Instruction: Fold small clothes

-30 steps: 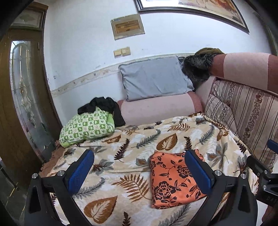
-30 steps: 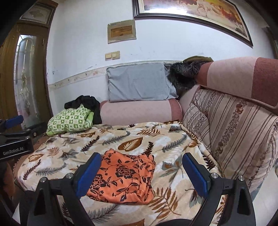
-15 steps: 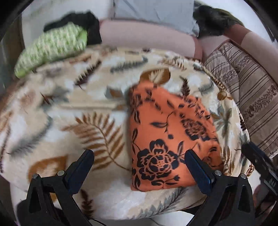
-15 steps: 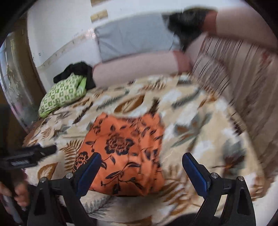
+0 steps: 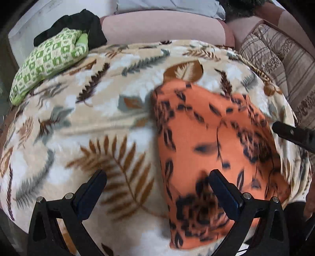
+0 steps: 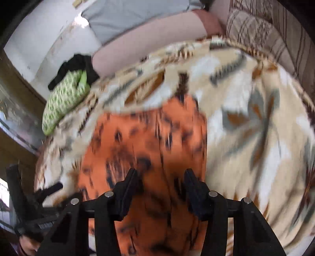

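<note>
Two grippers over orange garment (image 5: 212, 137): left gripper (image 5: 157, 183) jaws apart; right gripper (image 6: 160, 177) jaws closing, cloth between.

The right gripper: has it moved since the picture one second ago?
Yes. The right gripper has come down and forward over the orange cloth; the gray pillow now sits at the top edge. Its jaws are closing.

- Orange garment (image 5: 212, 141) — a small piece of cloth printed with black flowers and leaves, lying flat on the leaf-patterned blanket (image 5: 110, 122).
- It appears folded into a rough rectangle, longer than wide, with a straight left edge.
- It lies toward the blanket's right side — its near end reaches close to the front edge, its far end sits around mid-depth.
- Motion blur smears the print; finer details cannot be made out.
</note>
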Motion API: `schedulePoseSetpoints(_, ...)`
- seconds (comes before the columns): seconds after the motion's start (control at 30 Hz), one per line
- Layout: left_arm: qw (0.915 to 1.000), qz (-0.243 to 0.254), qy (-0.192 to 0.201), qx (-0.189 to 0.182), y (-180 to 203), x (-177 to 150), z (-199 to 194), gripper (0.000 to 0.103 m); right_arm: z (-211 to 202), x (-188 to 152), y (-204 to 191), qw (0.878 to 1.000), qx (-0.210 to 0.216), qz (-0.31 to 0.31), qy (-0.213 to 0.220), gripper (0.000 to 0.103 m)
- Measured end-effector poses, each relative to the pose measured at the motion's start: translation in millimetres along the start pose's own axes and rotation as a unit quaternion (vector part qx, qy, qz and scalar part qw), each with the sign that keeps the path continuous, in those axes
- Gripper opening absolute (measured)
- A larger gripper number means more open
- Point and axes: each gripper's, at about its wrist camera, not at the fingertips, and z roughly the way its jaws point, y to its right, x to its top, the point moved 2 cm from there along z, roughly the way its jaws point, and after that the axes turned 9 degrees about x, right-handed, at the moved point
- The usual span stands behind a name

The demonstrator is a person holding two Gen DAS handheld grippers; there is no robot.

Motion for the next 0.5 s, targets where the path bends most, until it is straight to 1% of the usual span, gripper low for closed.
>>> schedulePoseSetpoints(0.1, 0.9999, -0.010, -0.007, -0.002, -2, 24, 12, 0.103, 21, 35, -7, 1.000, 0.018, 0.000, -0.012, 0.053)
schedulePoseSetpoints(0.13, 0.9999, -0.012, -0.006, 0.004, -2, 34, 19, 0.103, 33, 43, -10, 0.999, 0.021, 0.000, -0.024, 0.053)
schedulePoseSetpoints(0.2, 0.9996, -0.014, -0.011, 0.023, -1, 57, 35, 0.103, 58, 51, -10, 0.999, 0.016, 0.009, -0.051, 0.053)
schedulePoseSetpoints(0.23, 0.9995, -0.015, -0.015, 0.024, -1, 64, 41, 0.103, 77, 56, -8, 0.997, 0.013, 0.017, -0.072, 0.053)
schedulePoseSetpoints(0.27, 0.9994, -0.014, -0.020, 0.024, 1, 76, 50, 0.103, 91, 58, -6, 0.996, 0.004, 0.022, -0.084, 0.054)
schedulePoseSetpoints(0.33, 0.9986, 0.001, -0.033, 0.042, 7, 97, 70, 0.103, 111, 63, -2, 0.995, -0.011, 0.024, -0.097, 0.054)
schedulePoseSetpoints(0.4, 0.9969, 0.009, -0.035, 0.070, 12, 116, 91, 0.103, 117, 68, 3, 0.995, -0.009, 0.031, -0.095, 0.054)
schedulePoseSetpoints(0.43, 0.9962, 0.010, -0.040, 0.076, 13, 121, 100, 0.103, 118, 71, 5, 0.995, -0.005, 0.038, -0.095, 0.054)
schedulePoseSetpoints(0.5, 0.9940, 0.007, -0.064, 0.089, 15, 127, 125, 0.103, 117, 74, 9, 0.994, 0.010, 0.048, -0.094, 0.054)
